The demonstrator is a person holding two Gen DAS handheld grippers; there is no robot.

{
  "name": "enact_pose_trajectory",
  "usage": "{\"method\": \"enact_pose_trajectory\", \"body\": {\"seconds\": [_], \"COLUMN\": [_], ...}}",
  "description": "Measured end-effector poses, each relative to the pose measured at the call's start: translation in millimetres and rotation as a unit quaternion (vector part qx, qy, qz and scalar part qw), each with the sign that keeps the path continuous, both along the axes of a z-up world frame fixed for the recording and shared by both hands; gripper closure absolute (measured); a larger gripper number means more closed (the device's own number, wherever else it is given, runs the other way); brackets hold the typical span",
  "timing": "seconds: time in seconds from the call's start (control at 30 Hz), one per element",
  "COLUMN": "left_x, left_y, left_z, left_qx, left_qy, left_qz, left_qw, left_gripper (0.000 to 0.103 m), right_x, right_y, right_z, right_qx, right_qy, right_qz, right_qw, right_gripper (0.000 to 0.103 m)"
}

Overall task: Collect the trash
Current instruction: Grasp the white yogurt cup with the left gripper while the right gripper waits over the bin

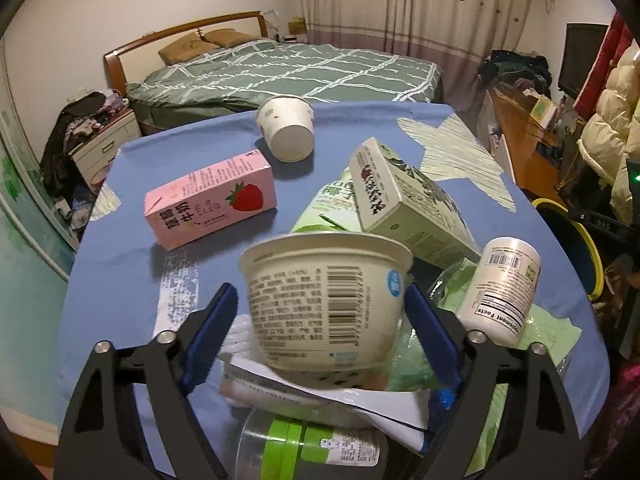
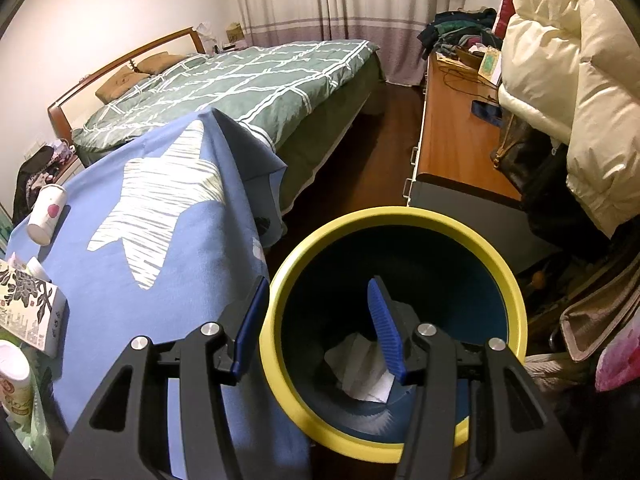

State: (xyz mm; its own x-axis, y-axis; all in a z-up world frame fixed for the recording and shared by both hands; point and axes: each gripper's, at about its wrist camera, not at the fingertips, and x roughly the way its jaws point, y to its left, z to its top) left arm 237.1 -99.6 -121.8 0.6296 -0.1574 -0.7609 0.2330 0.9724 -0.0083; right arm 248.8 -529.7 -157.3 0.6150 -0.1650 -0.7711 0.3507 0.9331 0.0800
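Observation:
In the left wrist view my left gripper point(image 1: 320, 304) is shut on a cream yogurt cup point(image 1: 326, 300), held above a heap of trash on the blue cloth table point(image 1: 120, 280). Near it lie a pink strawberry milk carton point(image 1: 210, 200), a green-white box point(image 1: 404, 200), a paper cup point(image 1: 286, 128), a white supplement bottle point(image 1: 500, 288) and a clear bottle with a green band point(image 1: 308, 448). In the right wrist view my right gripper point(image 2: 320, 312) is open and empty over the yellow-rimmed bin point(image 2: 280, 360), which holds crumpled white paper point(image 2: 360, 368).
The bin stands on the floor at the table's right edge. A bed point(image 2: 240, 84) lies beyond the table. A wooden desk point(image 2: 452, 136) and a cream puffer coat point(image 2: 568, 80) are to the right. A nightstand point(image 1: 104, 148) stands far left.

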Motion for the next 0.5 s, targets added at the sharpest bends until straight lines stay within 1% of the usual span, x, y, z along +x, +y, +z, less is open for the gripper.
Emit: {"method": "enact_pose_trajectory", "body": {"seconds": [0.1,0.17,0.27,0.5], "left_x": [2,0,-11,-37], "left_y": [-3,-1,2,-1], "left_z": [2,6,21,70], "left_qx": [0.005,0.001,-0.004,-0.004], "left_qy": [-0.003,-0.005,-0.019,-0.077], "left_qz": [-0.003,-0.002,-0.001,0.002], "left_qw": [1.0,1.0,0.9998,0.997], "left_gripper": [0.024,0.025,0.025,0.025], "right_x": [-3,-6,-12,-31], "right_y": [-1,-1,-2,-8], "right_z": [1,3,6,20], "right_qx": [0.004,0.006,0.014,0.025], "right_qy": [-0.002,-0.005,-0.015,-0.044], "right_qz": [0.0,0.001,0.003,0.001], "right_qw": [1.0,1.0,1.0,0.999], "right_gripper": [0.054,0.054,0.054,0.054]}}
